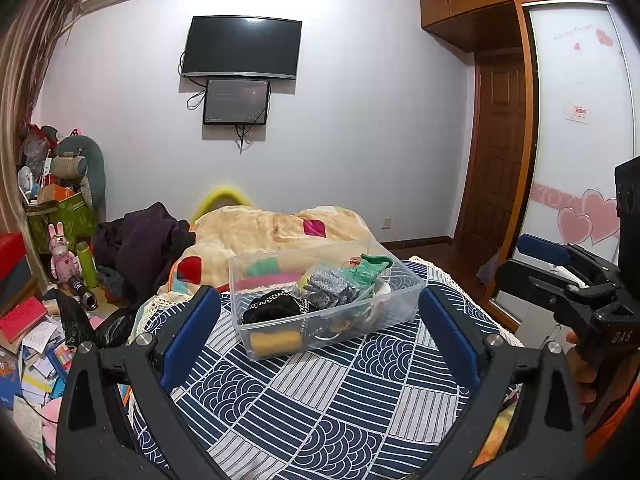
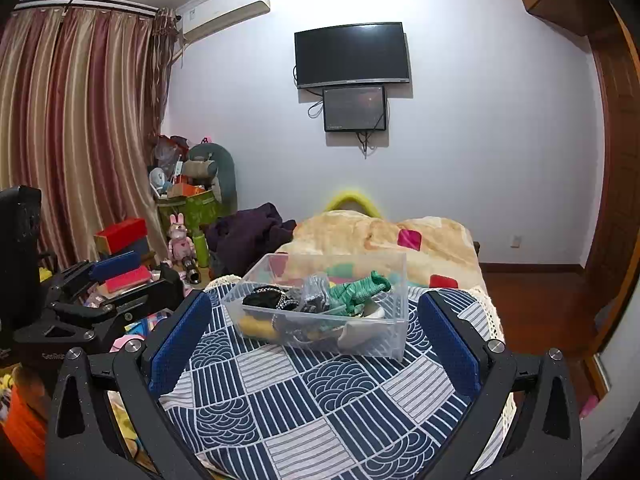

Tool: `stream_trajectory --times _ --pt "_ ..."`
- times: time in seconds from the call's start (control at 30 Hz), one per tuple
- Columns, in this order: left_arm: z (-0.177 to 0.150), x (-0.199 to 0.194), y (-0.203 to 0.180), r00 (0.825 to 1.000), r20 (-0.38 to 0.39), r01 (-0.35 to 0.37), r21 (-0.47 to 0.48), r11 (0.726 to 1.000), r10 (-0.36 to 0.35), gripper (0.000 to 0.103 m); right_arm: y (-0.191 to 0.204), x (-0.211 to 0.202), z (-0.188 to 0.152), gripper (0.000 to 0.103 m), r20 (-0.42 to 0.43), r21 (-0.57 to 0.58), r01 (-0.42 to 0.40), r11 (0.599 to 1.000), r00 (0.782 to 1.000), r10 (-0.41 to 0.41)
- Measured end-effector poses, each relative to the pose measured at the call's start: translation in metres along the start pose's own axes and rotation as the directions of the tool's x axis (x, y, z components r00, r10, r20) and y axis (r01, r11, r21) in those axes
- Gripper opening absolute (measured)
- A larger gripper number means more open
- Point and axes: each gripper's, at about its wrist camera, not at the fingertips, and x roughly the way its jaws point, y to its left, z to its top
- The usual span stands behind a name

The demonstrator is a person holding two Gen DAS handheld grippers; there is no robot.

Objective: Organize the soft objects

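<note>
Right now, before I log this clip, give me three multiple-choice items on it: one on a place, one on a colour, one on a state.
1. Where does the clear plastic bin stand?
A. on the floor
B. on the blue patterned bedcover
C. on a shelf

2. What colour is the knitted item at the top of the bin's pile?
A. green
B. red
C. white

3. How do the left gripper and the right gripper stand?
A. both shut on cloth
B. one open, one shut
C. both open and empty

Answers: 1 B, the bin rests on the patterned cover in both views. 2 A, green knit lies over the other items. 3 C, each pair of blue pads is wide apart with nothing between.
</note>
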Motion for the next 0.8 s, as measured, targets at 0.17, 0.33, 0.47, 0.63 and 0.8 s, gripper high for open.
stream_trajectory --times 0.17,0.33,0.47,0.63,0.8 --pt "0.0001 0.0002 -0.0002 1.0 0.0 -0.001 0.0 1.0 0.001 0.101 -0.0001 -0.0016 0.0012 0.103 0.005 0.002 0.0 1.0 1.0 0.0" --pt "-0.0003 -0.0026 -0.0006 1.0 0.002 0.002 0.002 1.0 -0.002 0.101 0.0006 -0.0025 0.0007 0.103 0.007 0.003 -0.001 1.0 1.0 0.001" --pt "-0.0005 -0.0047 -0.0007 1.0 0.004 0.003 0.002 1.0 -0.003 0.101 0.0007 -0.0031 0.0009 0.103 0.009 0.006 -0.003 1.0 1.0 0.003" --pt "0.0009 -0.0043 -0.0016 1.0 0.0 0.012 0.002 1.0 -0.012 0.101 0.0005 -0.0038 0.001 0.103 0.01 0.007 -0.003 1.0 1.0 0.003" --pt "0.0014 -0.0056 -0.0039 1.0 0.001 0.011 0.009 1.0 -0.011 0.101 0.0004 -0.0038 0.0011 0.103 0.011 0.007 -0.003 1.0 1.0 0.003"
